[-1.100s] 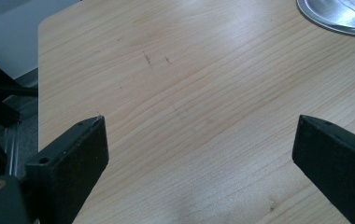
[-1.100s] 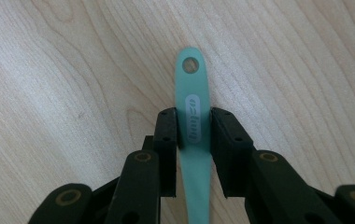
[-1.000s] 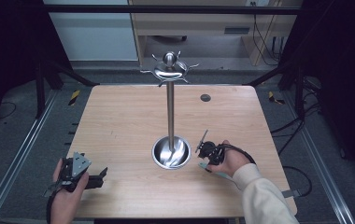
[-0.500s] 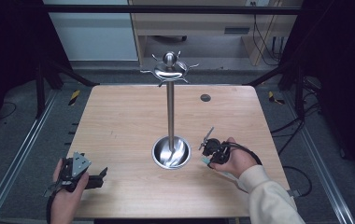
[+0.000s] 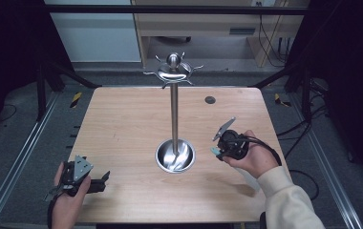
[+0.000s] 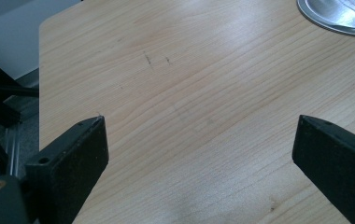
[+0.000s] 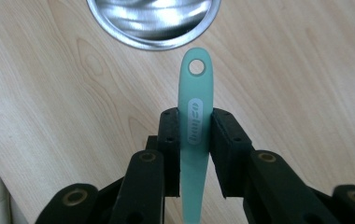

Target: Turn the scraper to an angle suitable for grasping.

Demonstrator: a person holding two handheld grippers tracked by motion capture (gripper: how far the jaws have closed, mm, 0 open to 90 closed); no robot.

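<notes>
Teal handle between right gripper fingers

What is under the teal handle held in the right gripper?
Bare wooden table lies under the teal handle, whose holed tip points toward the steel stand base. The right gripper covers the handle's lower end.

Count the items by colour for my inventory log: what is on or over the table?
Silver: 1, the metal stand with hooks on top
Teal: 1, the handle clamped in the right gripper
Black: 2, the right gripper and the left gripper
Total: 4
</notes>
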